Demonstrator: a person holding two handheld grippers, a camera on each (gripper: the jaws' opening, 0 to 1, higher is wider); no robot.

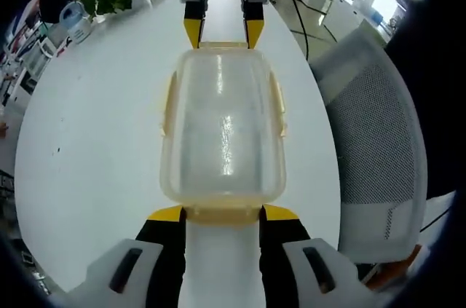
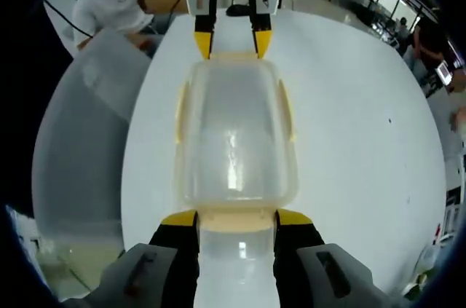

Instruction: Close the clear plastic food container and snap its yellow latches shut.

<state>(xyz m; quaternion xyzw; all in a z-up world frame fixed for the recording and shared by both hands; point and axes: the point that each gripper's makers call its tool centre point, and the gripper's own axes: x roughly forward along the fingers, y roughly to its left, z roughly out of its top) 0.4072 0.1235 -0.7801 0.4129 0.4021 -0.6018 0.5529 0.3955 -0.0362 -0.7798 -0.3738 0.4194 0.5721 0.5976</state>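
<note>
White table (image 1: pixel 102 126) carries the clear container (image 1: pixel 222 133), lid on, lying between both tongs: left gripper (image 1: pixel 222 213) and right gripper (image 2: pixel 237 219) spread, tips touching opposite end yellow latches (image 1: pixel 222 215)

Each view looks along its own jaws, down and close, at the container (image 1: pixel 222 133) (image 2: pixel 234 135) on the white table (image 1: pixel 95 126) (image 2: pixel 357 119). The cameras face each other from opposite ends, sharing both.
</note>
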